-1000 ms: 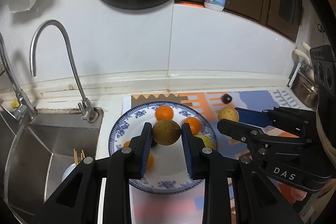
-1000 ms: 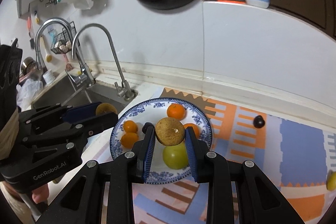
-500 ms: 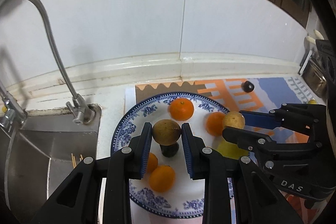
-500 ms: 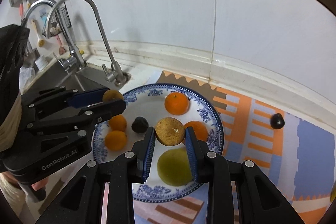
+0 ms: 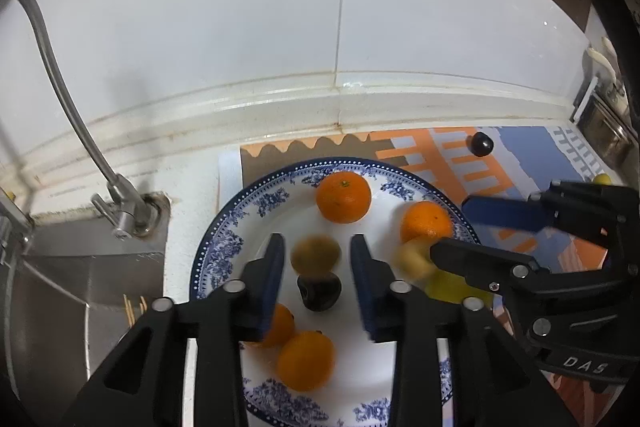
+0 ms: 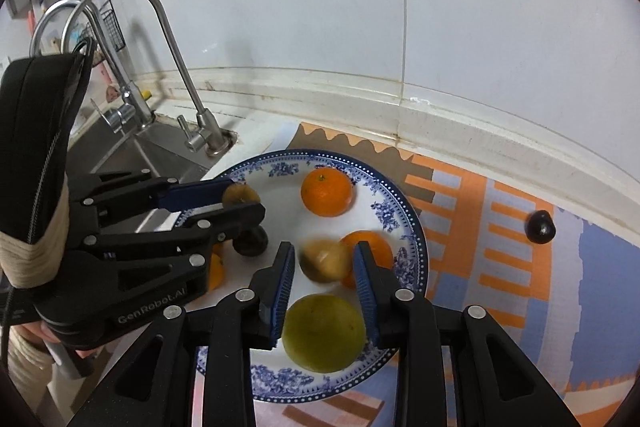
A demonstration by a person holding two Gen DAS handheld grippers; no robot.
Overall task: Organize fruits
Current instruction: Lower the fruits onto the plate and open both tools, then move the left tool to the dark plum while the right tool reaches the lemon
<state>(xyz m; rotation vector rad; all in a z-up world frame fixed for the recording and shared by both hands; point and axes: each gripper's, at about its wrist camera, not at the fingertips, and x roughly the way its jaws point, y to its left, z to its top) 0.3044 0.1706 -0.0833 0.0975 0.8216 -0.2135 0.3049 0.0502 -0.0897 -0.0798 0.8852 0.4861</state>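
A blue-and-white plate (image 5: 224, 239) (image 6: 404, 223) holds several oranges, a dark fruit (image 5: 319, 291) (image 6: 251, 241) and a green fruit (image 6: 324, 333). My left gripper (image 5: 317, 259) is open above the plate; a brown fruit (image 5: 315, 253) sits blurred between its fingers with gaps on both sides. My right gripper (image 6: 325, 267) is also open over the plate, with a blurred yellowish-brown fruit (image 6: 325, 261) loose between its fingers. Each gripper shows in the other's view, the right (image 5: 452, 227) and the left (image 6: 240, 201).
A sink (image 5: 60, 287) with a tap (image 6: 200, 135) lies left of the plate. A patterned orange and blue mat (image 6: 500, 227) carries a loose dark fruit (image 6: 540, 226) (image 5: 481, 143) to the right. A tiled wall (image 5: 320, 27) rises behind.
Both grippers have lowered towards the plate and opened. The two brown fruits they held tight are now loose and blurred between the fingers.
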